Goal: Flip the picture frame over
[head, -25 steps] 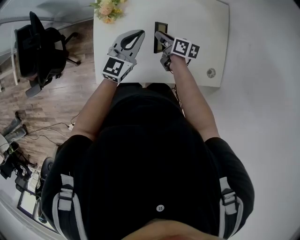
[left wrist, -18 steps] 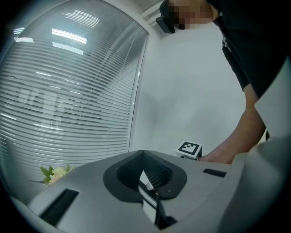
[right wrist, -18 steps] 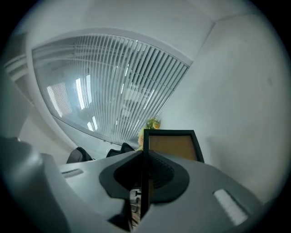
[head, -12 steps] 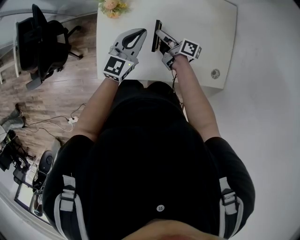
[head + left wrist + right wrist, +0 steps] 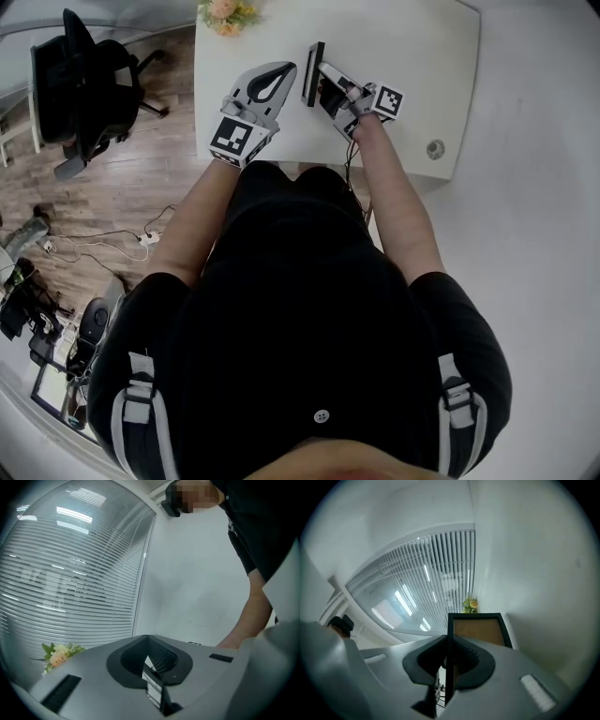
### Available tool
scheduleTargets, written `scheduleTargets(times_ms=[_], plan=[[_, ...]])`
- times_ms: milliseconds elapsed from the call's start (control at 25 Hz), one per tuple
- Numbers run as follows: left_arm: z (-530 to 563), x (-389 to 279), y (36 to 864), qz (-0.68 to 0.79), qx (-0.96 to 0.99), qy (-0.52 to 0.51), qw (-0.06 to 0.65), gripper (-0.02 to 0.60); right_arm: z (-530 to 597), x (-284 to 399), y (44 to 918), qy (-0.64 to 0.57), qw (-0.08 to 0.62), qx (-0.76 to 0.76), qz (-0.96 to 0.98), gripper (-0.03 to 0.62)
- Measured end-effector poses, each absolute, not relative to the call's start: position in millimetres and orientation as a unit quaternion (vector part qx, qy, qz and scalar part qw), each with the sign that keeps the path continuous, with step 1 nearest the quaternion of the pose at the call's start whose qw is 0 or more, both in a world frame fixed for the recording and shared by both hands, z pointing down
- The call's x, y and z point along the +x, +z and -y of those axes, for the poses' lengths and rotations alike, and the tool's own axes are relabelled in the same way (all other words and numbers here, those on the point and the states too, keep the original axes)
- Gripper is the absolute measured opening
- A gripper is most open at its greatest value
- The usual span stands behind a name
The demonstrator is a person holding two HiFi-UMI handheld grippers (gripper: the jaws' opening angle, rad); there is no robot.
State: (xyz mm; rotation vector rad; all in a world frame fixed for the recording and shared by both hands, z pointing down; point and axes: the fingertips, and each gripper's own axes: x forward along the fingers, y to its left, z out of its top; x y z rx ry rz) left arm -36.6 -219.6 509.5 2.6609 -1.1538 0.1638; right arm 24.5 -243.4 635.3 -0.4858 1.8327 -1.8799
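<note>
**Head view:** The picture frame (image 5: 314,73) shows edge-on as a thin dark sliver, upright over the far middle of the white table (image 5: 412,56). Its faces are unreadable, and contact with the table is unclear. The right gripper (image 5: 325,82) is at the frame. The left gripper (image 5: 286,70) is over the table's left part. A second ago the frame leaned lower with its face showing.

**Left gripper view:** The left gripper (image 5: 149,641) has its jaws together, empty. Its body hides the table.

**Right gripper view:** The right gripper (image 5: 449,641) has its jaws nearly together, pinching the frame's (image 5: 480,631) black border. A brown panel is visible.
</note>
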Motion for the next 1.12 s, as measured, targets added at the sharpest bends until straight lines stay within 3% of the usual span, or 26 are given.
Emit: scheduleTargets(times_ms=[480, 1120], plan=[[224.8, -38.3, 522.9, 0.391, 0.91, 0.055, 0.125, 0.003, 247.3, 31.4, 657.6, -0.713, 0.294, -0.128, -0.623, 0.051], [225.0, -30.2, 505.8, 0.391, 0.912, 0.057, 0.112, 0.003, 251.4, 61.8, 660.2, -0.671, 0.236, -0.213, -0.67, 0.092]])
